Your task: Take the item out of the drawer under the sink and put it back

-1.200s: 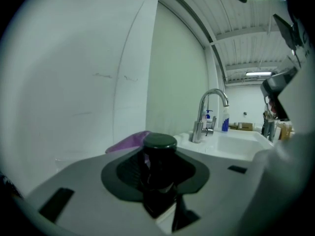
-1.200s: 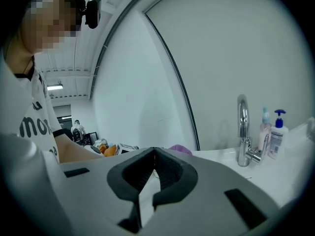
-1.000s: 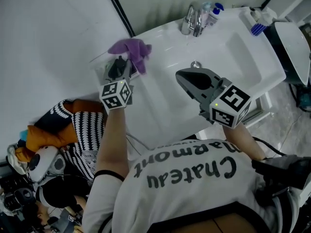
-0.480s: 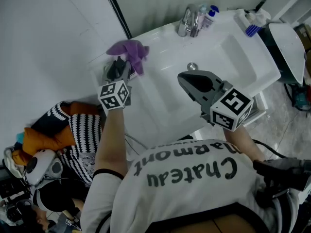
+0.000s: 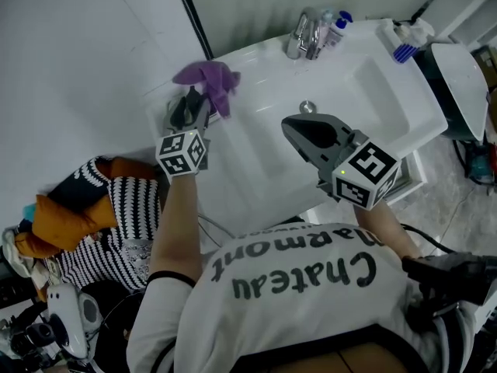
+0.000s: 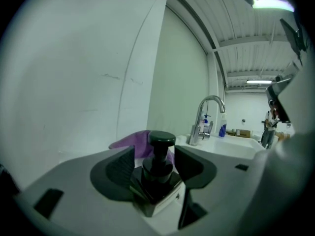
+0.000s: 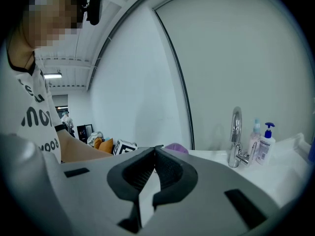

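A black pump bottle (image 6: 156, 177) stands on the white counter (image 5: 256, 154) left of the basin, in front of a purple cloth (image 5: 211, 80). My left gripper (image 6: 153, 150) sits around it. Its jaws have just been opening, and a gap shows between each pad and the bottle, so they are open. In the head view the left gripper (image 5: 189, 104) reaches to the counter's back left corner. My right gripper (image 5: 287, 123) hovers over the basin's near left part, and in the right gripper view the right gripper (image 7: 155, 149) has its tips touching, shut on nothing.
A chrome faucet (image 5: 304, 33) and two soap bottles (image 5: 338, 22) stand behind the basin (image 5: 373, 92). A blue brush (image 5: 404, 47) lies at the back right corner. Striped and orange clothing (image 5: 116, 216) is piled left of the counter. A white wall (image 5: 78, 53) runs along the left.
Both grippers stay in nearly the same place. Only the head view has shifted slightly, which moves the clutter at the lower left.
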`<state>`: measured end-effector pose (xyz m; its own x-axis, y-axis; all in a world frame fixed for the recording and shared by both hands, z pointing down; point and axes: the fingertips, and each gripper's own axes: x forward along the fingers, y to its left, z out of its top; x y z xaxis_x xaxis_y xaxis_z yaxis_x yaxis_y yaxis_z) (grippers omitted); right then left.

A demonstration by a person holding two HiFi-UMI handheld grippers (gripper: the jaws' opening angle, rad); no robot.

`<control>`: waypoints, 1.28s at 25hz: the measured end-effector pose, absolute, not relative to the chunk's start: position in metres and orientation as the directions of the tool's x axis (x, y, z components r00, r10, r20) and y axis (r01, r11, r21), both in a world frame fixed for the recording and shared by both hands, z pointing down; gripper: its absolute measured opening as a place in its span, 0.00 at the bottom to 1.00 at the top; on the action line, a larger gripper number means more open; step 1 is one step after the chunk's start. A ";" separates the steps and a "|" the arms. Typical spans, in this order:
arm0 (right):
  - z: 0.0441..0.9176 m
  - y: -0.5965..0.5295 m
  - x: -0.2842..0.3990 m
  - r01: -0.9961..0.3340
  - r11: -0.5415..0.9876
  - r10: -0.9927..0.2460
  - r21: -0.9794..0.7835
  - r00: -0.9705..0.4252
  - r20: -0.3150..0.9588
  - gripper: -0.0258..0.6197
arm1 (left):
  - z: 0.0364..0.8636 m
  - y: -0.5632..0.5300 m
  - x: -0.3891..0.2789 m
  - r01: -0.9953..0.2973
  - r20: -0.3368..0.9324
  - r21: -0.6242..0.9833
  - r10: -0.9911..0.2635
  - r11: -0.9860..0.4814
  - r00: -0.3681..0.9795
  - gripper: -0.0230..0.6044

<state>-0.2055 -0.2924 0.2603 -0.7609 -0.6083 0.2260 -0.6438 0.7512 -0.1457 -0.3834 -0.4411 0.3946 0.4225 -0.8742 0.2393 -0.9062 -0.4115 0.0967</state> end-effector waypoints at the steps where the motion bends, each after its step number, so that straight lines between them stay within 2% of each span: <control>1: 0.261 -0.291 -0.206 -0.642 0.752 -0.607 -0.146 -0.762 0.226 0.06 | 0.394 -0.439 -0.385 -0.908 0.240 0.096 -0.876 -0.407 0.418 0.41; 12: 0.256 -0.283 -0.212 -0.582 0.800 -0.552 -0.147 -0.809 0.200 0.06 | 0.376 -0.410 -0.400 -0.935 0.221 0.061 -0.909 -0.349 0.353 0.41; 17: 0.255 -0.278 -0.213 -0.542 0.825 -0.513 -0.163 -0.837 0.190 0.06 | 0.349 -0.393 -0.408 -0.954 0.154 0.090 -0.942 -0.286 0.297 0.41; 23: 0.256 -0.265 -0.227 -0.435 0.884 -0.410 -0.168 -0.897 0.168 0.06 | 0.312 -0.354 -0.414 -0.970 0.060 0.099 -0.971 -0.224 0.231 0.40; 27: 0.263 -0.256 -0.236 -0.373 0.911 -0.346 -0.178 -0.924 0.163 0.06 | 0.294 -0.323 -0.414 -0.979 0.010 0.089 -0.982 -0.185 0.187 0.28; 30: 0.267 -0.251 -0.242 -0.324 0.926 -0.298 -0.195 -0.943 0.150 0.06 | 0.282 -0.300 -0.413 -0.984 -0.018 0.071 -0.986 -0.164 0.163 0.24; 32: 0.269 -0.247 -0.245 -0.302 0.932 -0.276 -0.202 -0.950 0.146 0.06 | 0.276 -0.284 -0.411 -0.986 -0.032 0.067 -0.988 -0.153 0.152 0.18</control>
